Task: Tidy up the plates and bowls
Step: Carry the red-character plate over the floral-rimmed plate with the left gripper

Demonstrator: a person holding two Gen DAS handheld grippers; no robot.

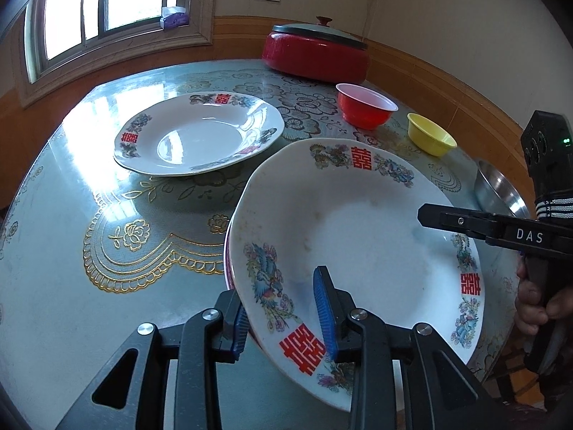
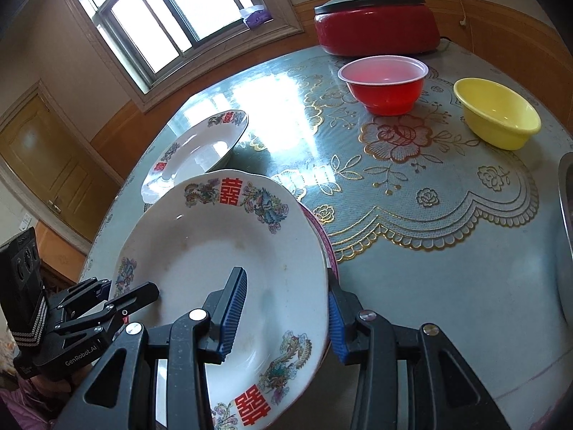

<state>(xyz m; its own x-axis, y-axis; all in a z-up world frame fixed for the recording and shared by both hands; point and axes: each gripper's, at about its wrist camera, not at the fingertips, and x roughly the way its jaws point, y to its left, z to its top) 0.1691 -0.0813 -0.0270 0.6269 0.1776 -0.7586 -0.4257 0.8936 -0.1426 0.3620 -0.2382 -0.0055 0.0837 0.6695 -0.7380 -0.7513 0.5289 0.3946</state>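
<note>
A white plate with red characters and bird patterns lies on top of a pink-rimmed plate. Both sit tilted at the near side of the table. My left gripper is shut on their near rim, one blue pad inside the white plate and the other beneath. My right gripper is shut on the opposite rim in the same way. A second white plate rests on the table beyond. A red bowl and a yellow bowl stand apart.
A red lidded cooker stands at the table's far edge by the wall. A steel bowl sits near the yellow bowl. The round table has a patterned glossy cover. A window lies behind.
</note>
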